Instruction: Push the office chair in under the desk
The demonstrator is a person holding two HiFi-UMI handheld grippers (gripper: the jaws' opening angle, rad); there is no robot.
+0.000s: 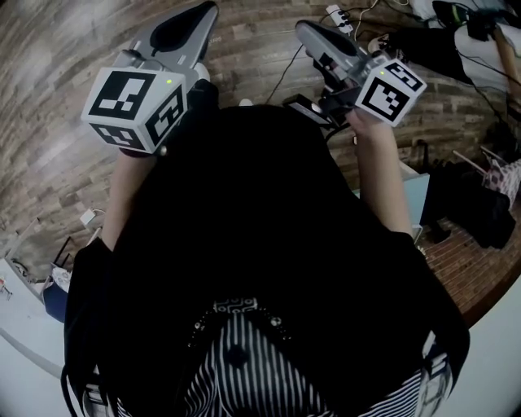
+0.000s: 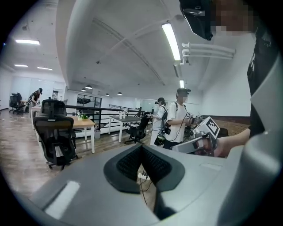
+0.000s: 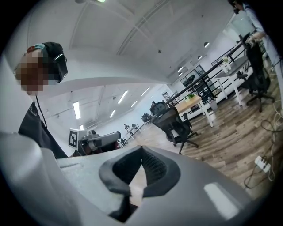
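A black office chair [image 2: 55, 134] stands on the wood floor beside a wooden desk [image 2: 82, 123], far off at the left of the left gripper view. In the right gripper view the same chair [image 3: 175, 125] sits out from the desk [image 3: 194, 102]. I hold both grippers up in front of my chest, well away from the chair. My left gripper [image 1: 207, 10] is shut with nothing in it, its pads together [image 2: 142, 152]. My right gripper [image 1: 304, 29] is also shut and empty [image 3: 141, 154]. Each gripper shows in the other's view.
A power strip [image 1: 338, 16] and cables lie on the floor ahead. Dark bags and clothes [image 1: 472, 204] are piled at the right. Two people [image 2: 179, 117] stand near further desks [image 2: 126, 118] and another chair [image 2: 140, 128]. A white table edge [image 1: 16, 326] is at lower left.
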